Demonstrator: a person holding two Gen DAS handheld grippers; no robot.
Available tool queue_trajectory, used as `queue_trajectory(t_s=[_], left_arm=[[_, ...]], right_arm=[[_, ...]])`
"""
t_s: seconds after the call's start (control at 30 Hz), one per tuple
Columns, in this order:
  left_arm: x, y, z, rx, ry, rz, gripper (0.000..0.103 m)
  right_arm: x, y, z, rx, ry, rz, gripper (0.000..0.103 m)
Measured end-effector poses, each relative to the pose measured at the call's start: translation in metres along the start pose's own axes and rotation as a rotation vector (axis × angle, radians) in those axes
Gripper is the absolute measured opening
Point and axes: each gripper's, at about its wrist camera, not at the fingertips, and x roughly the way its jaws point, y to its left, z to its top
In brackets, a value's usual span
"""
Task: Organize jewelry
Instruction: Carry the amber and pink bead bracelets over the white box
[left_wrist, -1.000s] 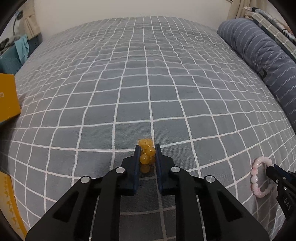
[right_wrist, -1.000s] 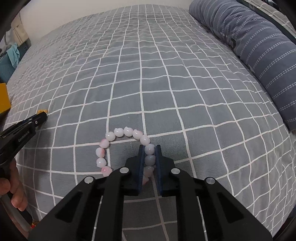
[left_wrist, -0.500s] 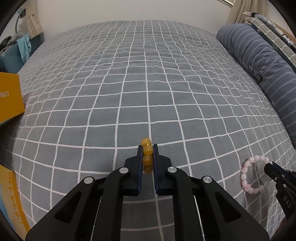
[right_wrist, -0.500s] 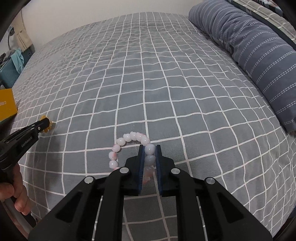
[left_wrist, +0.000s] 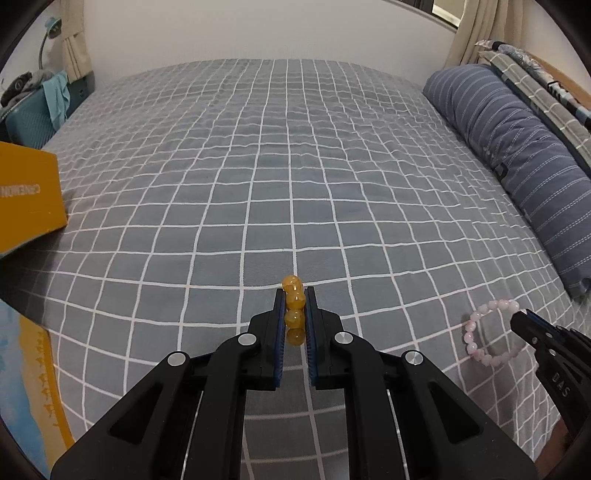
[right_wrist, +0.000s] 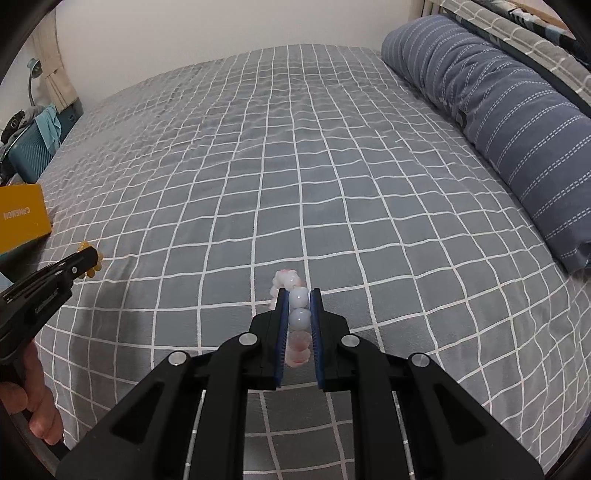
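Amber bead bracelet pinched edge-on in left gripper; pink bead bracelet clamped in right gripper, both above checked bedspread. Left view alone shows pink loop's full ring; right view shows a hand.

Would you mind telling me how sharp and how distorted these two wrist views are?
Left wrist view: fisheye bows the grid of the bedspread; the amber bracelet in the left tongs is crisp. Right wrist view: same bowing and dark corners; the far beads of the pink bracelet in the right tongs look smeared.
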Motion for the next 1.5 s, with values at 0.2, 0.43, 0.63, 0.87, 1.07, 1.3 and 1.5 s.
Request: queue_trajectory(t_s=[0.2,0.43,0.63,0.87,1.07,1.3,1.5], left_arm=[[-0.021,-0.002,-0.006,-0.004,-0.023,-0.002,0.009],[-0.044,0.003,-0.015,-0.009,-0.046,0.007,0.009],[-0.061,0.007,-0.021,-0.011,-0.059,0.022,0.009],[-0.075,0.011,-0.027,-0.009,-0.068,0.031,0.009],[-0.095,0.017,-0.032,-0.01,-0.087,0.042,0.009],[-0.115,0.036,-0.042,-0.017,-0.098,0.059,0.009],[-0.127,0.053,-0.053,-0.035,-0.088,0.057,0.009]], right_arm=[[-0.01,-0.001,0.0,0.002,-0.022,-0.014,0.011],[-0.022,0.002,0.0,0.0,-0.05,-0.016,0.011],[-0.031,0.008,-0.001,-0.009,-0.065,-0.023,0.011],[-0.045,0.021,-0.004,-0.026,-0.09,-0.016,0.011],[-0.056,0.038,-0.008,-0.047,-0.108,0.005,0.011],[-0.066,0.061,-0.015,-0.077,-0.11,0.031,0.011],[-0.079,0.085,-0.022,-0.098,-0.121,0.058,0.011]])
